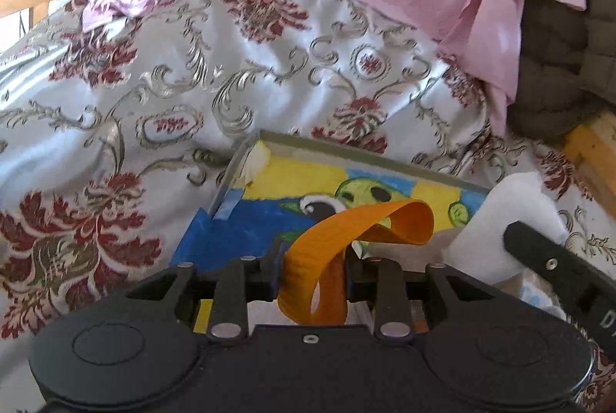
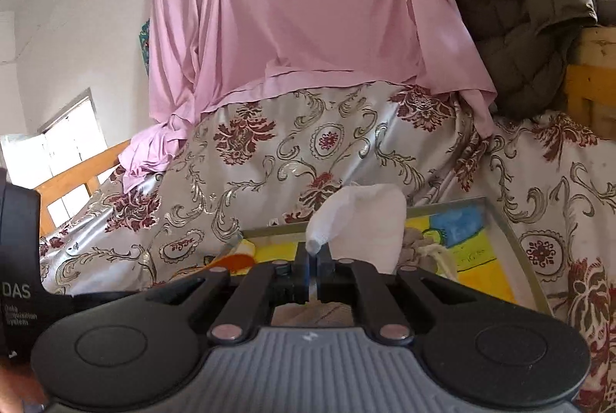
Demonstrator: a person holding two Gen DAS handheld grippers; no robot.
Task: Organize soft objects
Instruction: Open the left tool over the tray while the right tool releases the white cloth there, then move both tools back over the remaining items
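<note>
While both soft things hang over the tray (image 1: 369, 159), the left gripper (image 1: 312, 270) pinches the orange band (image 1: 346, 236) and the right gripper (image 2: 315, 265) clamps the white cloth (image 2: 365, 220), probably for sorting

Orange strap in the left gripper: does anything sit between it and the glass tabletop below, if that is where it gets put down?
Nothing visible does. The orange strap curls up from the left gripper above bare glass tabletop. The white cloth, pinched in the right gripper, hangs off to the right, apart from the strap.
</note>
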